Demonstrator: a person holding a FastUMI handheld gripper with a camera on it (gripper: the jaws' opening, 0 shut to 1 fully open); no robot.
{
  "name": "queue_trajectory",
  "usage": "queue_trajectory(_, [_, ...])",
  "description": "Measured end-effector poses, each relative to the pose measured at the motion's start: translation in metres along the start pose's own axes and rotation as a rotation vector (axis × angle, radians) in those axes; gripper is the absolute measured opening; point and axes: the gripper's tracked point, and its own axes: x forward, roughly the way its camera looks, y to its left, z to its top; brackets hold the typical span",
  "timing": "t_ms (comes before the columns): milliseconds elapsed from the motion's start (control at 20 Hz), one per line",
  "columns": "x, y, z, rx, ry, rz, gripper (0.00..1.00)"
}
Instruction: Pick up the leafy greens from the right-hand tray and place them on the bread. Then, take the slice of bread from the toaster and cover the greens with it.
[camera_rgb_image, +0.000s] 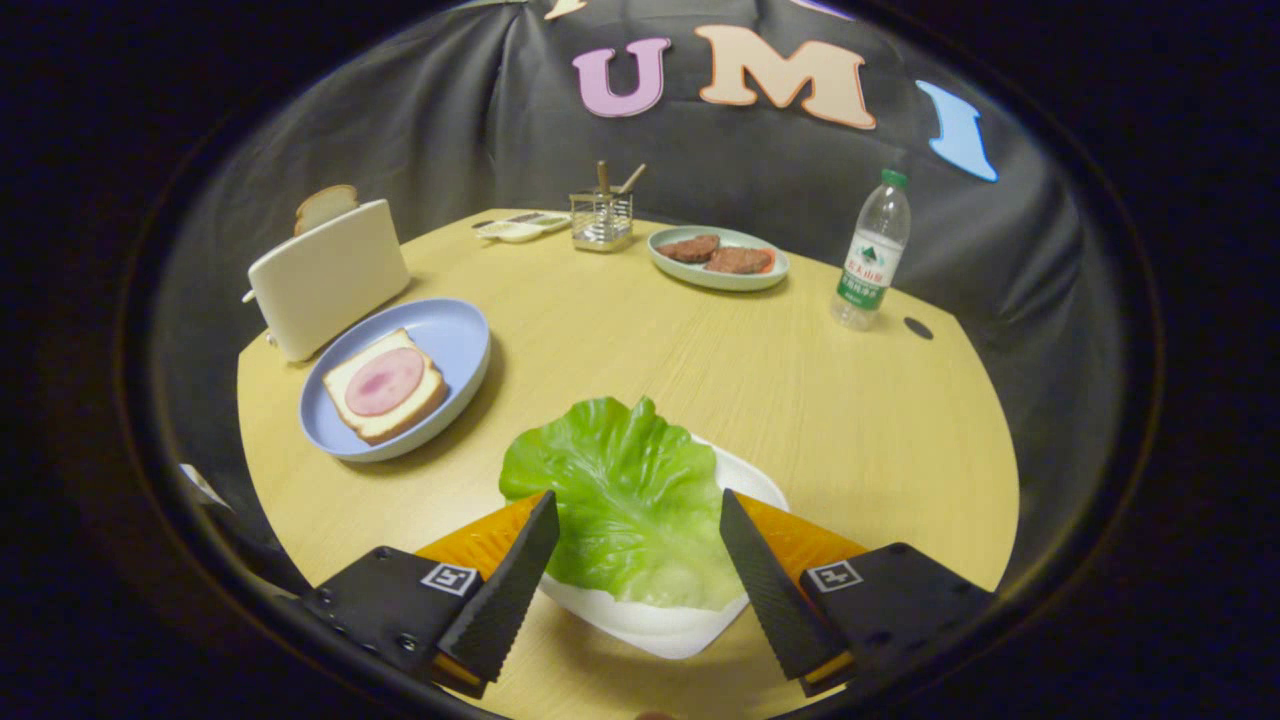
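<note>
A green lettuce leaf (625, 490) lies on a white tray (680, 625) right between my fingers. My gripper (640, 520) is open, one finger on each side of the leaf, not pressing on it. Beyond the fingers to the left, a blue plate (455, 335) holds a bread slice (385, 388) topped with a pink round of ham. Behind that plate stands a white toaster (325, 275) with a slice of bread (325, 207) sticking out of its slot.
At the far side of the round wooden table (800, 400) a green plate (718, 262) carries two brown meat patties. A wire holder with utensils (602, 218) and a small white dish (515, 230) stand at the back. A water bottle (872, 255) stands far right.
</note>
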Motion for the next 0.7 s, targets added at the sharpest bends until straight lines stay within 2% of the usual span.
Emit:
queue_trajectory(250, [0.014,-0.005,-0.006,0.07,0.04,-0.004,1.0])
queue_trajectory(300, [0.013,-0.005,-0.007,0.069,0.039,-0.007,0.91])
queue_trajectory(450, [0.015,-0.005,-0.008,0.07,0.04,-0.023,0.56])
queue_trajectory(600, [0.011,-0.013,-0.005,0.065,0.028,-0.087,0.21])
queue_trajectory(650, [0.007,-0.008,-0.002,0.081,0.022,-0.078,0.09])
queue_trajectory(700, [0.003,-0.004,0.003,0.093,0.004,-0.079,0.09])
